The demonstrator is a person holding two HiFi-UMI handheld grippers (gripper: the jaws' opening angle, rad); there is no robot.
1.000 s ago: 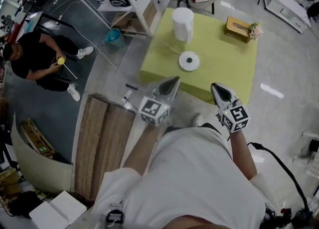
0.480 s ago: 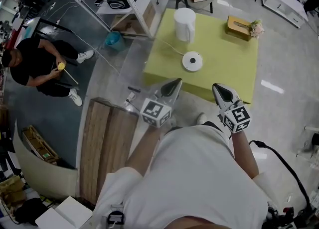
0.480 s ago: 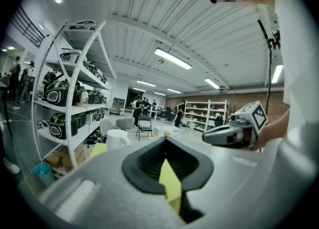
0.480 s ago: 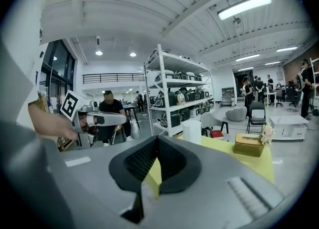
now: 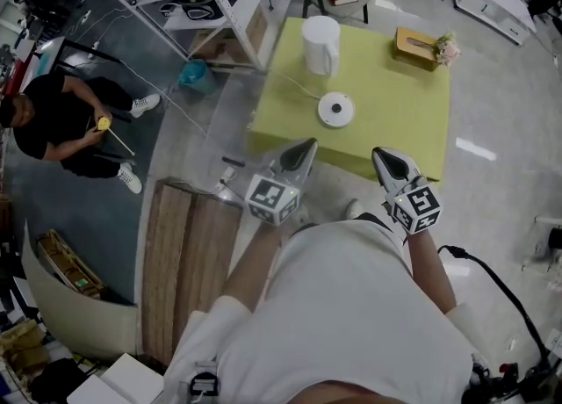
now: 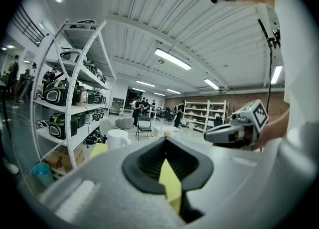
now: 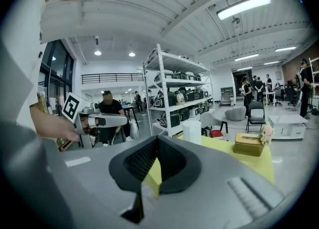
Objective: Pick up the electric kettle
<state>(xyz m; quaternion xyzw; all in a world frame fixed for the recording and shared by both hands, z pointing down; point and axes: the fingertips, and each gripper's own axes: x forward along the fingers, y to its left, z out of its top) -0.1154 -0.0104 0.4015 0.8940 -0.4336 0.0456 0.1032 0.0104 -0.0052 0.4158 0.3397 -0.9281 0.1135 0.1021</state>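
At the surface's (image 5: 399, 112) far edge, the upright kettle (image 5: 321, 44) stood well ahead of both empty, clenched jaws, nearer the left gripper (image 5: 306, 146) than the right gripper (image 5: 381, 156).

White electric kettle (image 5: 321, 44), upright near the far edge of the yellow-green table (image 5: 395, 104), standing off its round white base (image 5: 335, 110) nearby.

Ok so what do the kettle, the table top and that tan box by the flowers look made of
Kettle: probably matte white plastic, smooth and evenly pale with no glint.
Table top: yellow-green cloth or mat, flat and dull; cannot tell which.
Tan box: likely wood or bamboo, going by its warm tan colour and straight edges.
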